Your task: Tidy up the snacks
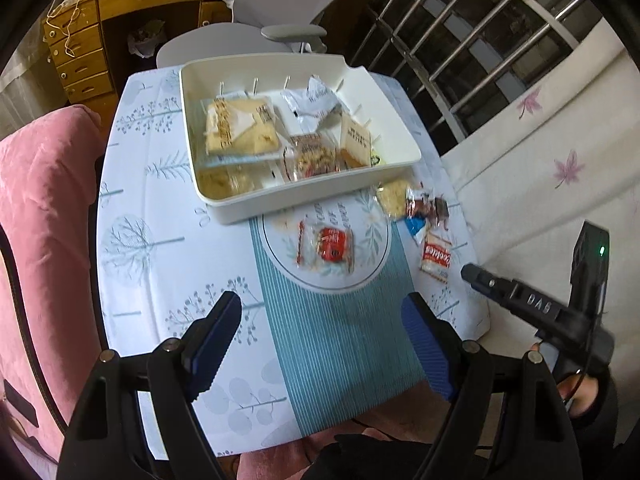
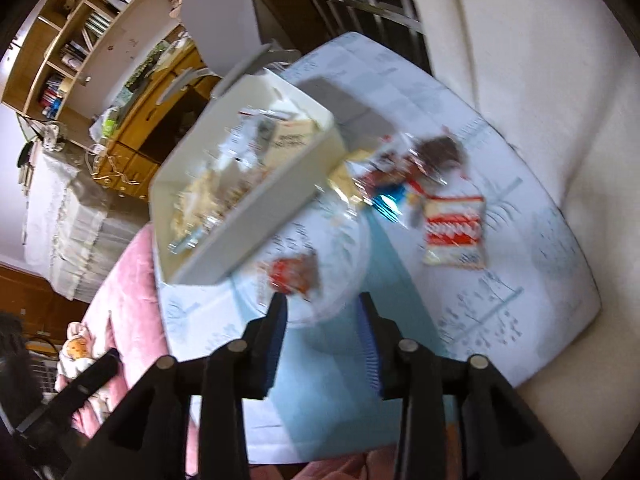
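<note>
Hovering wide open and empty, the left gripper hangs over the table; beyond, the white tray holds snacks, a red packet lies before it, and the right gripper is parted, holding nothing.

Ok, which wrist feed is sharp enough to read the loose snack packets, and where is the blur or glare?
Left wrist view: mostly sharp; the white bin and red packet read clearly, with slight smear on the packets at the bin's right corner. Right wrist view: motion-blurred throughout; the striped packet is only a smear, with glare on the wrappers beside it.
</note>
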The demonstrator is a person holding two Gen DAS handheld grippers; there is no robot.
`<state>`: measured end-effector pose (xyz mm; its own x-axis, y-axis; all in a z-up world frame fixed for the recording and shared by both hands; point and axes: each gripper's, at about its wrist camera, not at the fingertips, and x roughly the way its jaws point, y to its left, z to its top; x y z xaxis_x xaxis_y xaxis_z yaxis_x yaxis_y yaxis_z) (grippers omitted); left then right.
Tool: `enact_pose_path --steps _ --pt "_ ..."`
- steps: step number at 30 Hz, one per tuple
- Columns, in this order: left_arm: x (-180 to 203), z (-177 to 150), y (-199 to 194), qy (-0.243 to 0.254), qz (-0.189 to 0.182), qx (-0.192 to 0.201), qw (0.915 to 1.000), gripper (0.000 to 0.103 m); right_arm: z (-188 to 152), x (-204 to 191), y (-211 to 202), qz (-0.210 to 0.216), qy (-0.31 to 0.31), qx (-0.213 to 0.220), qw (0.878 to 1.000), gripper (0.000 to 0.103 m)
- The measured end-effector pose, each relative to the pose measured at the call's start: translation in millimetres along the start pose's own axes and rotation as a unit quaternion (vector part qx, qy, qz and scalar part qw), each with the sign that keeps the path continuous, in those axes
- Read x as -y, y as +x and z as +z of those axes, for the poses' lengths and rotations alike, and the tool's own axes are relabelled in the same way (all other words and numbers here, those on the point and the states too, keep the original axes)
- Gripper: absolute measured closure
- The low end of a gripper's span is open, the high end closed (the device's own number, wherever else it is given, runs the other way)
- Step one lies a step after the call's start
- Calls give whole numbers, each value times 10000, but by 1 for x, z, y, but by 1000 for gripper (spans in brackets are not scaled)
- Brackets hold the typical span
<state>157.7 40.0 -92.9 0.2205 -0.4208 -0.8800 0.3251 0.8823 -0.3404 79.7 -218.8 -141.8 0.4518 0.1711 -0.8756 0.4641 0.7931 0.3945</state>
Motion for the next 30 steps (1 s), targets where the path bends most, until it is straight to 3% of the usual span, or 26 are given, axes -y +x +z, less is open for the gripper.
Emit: enact_pose_path --steps 7,12,21,30 --pt "14 -4 27 -137 107 -159 9997 16 -18 36 16 -268 -221 173 9992 59" --pt "26 2 55 -293 261 -306 9988 15 -14 55 28 -107 -607 297 9977 41" --pt "51 25 108 -704 602 -645 9936 15 14 80 48 -25 -1665 439 9851 38" --pt "52 42 169 -1106 993 -689 9865 15 27 101 79 -39 -2334 49 9724 37"
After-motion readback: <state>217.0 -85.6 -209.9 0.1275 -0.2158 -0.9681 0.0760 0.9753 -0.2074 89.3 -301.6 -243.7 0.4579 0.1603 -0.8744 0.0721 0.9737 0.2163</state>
